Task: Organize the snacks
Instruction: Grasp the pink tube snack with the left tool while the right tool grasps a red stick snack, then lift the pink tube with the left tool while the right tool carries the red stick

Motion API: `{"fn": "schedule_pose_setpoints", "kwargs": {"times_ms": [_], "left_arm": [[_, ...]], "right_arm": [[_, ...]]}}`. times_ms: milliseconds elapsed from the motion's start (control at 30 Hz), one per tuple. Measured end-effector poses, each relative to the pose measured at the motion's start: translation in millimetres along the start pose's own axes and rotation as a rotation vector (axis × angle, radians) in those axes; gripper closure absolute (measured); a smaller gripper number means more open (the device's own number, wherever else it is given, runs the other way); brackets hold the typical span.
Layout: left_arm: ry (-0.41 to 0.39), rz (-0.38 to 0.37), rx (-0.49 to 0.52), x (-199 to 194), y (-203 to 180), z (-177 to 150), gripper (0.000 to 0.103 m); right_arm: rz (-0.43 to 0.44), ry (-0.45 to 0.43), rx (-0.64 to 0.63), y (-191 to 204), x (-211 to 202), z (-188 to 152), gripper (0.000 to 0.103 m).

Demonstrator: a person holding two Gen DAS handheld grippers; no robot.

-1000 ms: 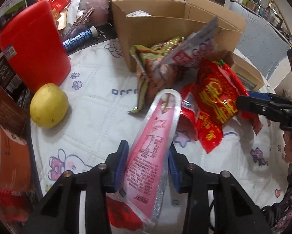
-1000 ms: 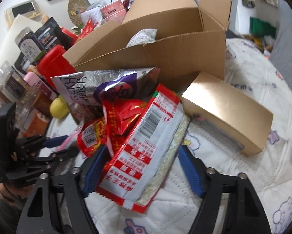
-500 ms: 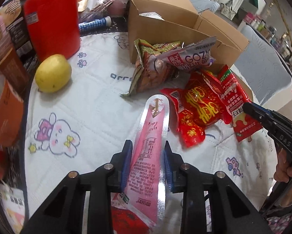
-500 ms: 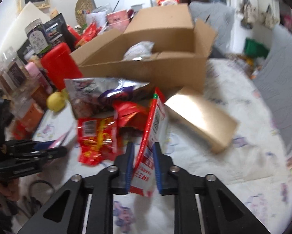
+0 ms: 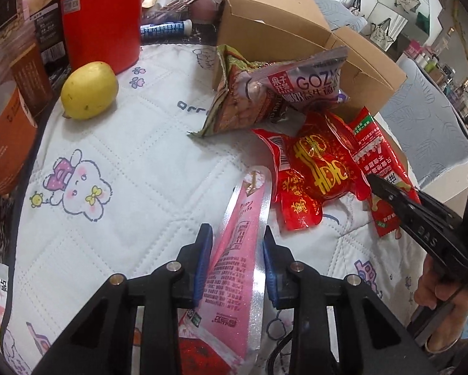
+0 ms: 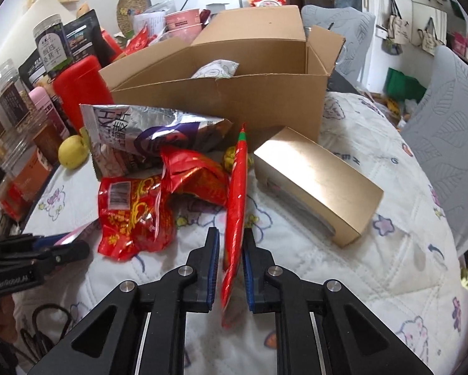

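In the left wrist view my left gripper is shut on a long pink snack packet that sticks out forward over the quilted cloth. My right gripper is shut on a red-and-white packet, held on edge between the blue pads. From the left wrist view that same packet hangs from the right gripper. Red packets and a silver-purple bag lie in a pile before an open cardboard box. The left gripper shows at the far left.
A gold box lies right of the pile. A yellow lemon and a red canister stand at the left, beside jars and tins along the table's edge. A grey chair stands at the right.
My right gripper has closed on the red-and-white packet and turned it on edge. The left gripper has tightened on the pink packet, rolled and shifted a little.
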State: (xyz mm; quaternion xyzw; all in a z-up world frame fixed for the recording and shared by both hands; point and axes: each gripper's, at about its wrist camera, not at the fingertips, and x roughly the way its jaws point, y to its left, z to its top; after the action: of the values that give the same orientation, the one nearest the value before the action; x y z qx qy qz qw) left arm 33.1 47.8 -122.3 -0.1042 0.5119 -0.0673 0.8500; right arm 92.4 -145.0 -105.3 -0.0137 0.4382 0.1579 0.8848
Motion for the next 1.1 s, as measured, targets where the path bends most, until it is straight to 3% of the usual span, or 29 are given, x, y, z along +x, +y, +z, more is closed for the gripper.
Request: {"fn": "schedule_pose_setpoints", "kwargs": {"times_ms": [133, 200, 367, 433, 667, 1100], "left_arm": [[-0.008, 0.018, 0.012, 0, -2, -1, 0.075], [-0.021, 0.052, 0.004, -1, -4, -2, 0.082], [-0.048, 0.062, -0.004, -13, -3, -3, 0.085], [-0.046, 0.061, -0.006, -19, -4, -6, 0.094], [-0.046, 0.03, -0.029, -30, -6, -17, 0.094], [-0.112, -0.031, 0.03, -60, -33, -22, 0.094]], "right_arm": [[-0.009, 0.014, 0.001, -3, 11, 0, 0.091], [0.009, 0.01, 0.014, -5, 8, -1, 0.093], [0.04, 0.0, 0.014, -6, -8, -7, 0.093], [0.053, 0.001, 0.015, -6, -13, -9, 0.093], [0.077, -0.008, 0.019, -1, -35, -23, 0.093], [0.093, -0.029, 0.006, 6, -67, -47, 0.093]]}}
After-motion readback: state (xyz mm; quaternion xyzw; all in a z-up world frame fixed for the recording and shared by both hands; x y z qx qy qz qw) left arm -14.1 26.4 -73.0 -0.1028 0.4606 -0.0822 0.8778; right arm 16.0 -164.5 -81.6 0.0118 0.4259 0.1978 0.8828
